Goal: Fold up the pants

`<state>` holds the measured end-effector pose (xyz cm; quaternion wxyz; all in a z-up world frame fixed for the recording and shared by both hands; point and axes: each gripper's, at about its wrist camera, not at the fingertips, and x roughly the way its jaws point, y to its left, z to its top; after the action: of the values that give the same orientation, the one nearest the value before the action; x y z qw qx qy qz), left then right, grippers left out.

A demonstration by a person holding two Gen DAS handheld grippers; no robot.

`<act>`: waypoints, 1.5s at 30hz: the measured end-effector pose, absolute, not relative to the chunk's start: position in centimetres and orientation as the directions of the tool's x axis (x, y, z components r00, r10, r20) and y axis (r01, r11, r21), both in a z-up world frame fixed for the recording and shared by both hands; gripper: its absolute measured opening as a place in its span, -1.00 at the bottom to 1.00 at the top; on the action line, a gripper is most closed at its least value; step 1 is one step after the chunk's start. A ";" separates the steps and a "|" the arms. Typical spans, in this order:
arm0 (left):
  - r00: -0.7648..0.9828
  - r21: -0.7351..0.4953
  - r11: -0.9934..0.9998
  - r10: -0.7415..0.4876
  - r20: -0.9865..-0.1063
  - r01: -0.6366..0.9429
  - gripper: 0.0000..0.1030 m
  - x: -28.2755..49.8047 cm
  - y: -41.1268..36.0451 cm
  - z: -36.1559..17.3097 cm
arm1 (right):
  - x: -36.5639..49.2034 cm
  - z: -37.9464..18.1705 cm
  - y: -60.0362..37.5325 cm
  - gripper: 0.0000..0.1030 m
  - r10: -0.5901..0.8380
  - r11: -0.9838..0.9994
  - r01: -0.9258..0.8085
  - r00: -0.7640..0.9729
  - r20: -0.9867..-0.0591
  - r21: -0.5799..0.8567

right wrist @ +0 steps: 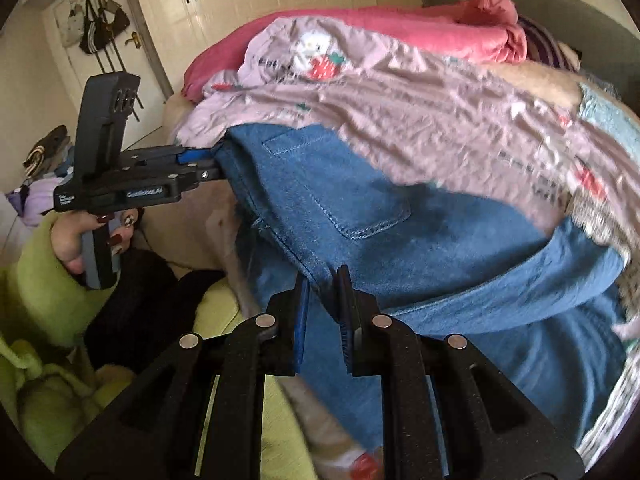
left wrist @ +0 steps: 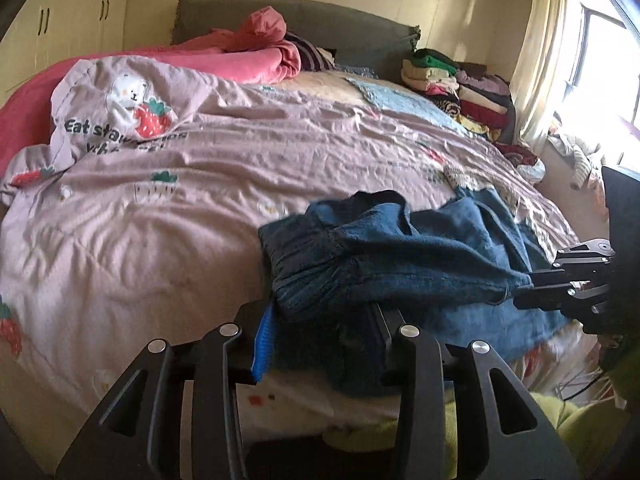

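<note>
Blue denim pants [left wrist: 400, 256] lie bunched at the near edge of the bed, back pocket up [right wrist: 360, 200] in the right wrist view. My left gripper [left wrist: 324, 340] has a thick fold of the waistband filling the gap between its fingers; from the right wrist view the left gripper [right wrist: 214, 164] holds that corner at the bed's left edge. My right gripper [right wrist: 324, 312] is shut on a thin denim edge. In the left wrist view the right gripper [left wrist: 516, 294] pinches the cloth's right end. The denim runs taut between the two grippers.
A lilac strawberry-print quilt [left wrist: 200, 184] covers the bed, with a pink blanket [left wrist: 248, 56] at the head. Folded clothes are stacked [left wrist: 460, 88] at the far right by the curtain [left wrist: 536, 60]. A hand in a green sleeve [right wrist: 80, 240] holds the left gripper. Wardrobe doors [right wrist: 260, 0] stand behind.
</note>
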<state>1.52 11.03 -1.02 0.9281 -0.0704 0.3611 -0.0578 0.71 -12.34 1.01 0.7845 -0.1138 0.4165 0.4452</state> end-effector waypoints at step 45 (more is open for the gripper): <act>0.620 -0.106 0.984 -0.171 -0.766 0.140 0.06 2.7 5.9 -4.8 | 2.8 -5.0 -10.7 -0.03 0.497 0.682 -0.680 0.162 -0.853 0.268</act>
<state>2.68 5.89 -4.77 0.8999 -0.0181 0.4271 -0.0866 2.79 -10.72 -5.01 0.7570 -0.0885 0.5177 0.3887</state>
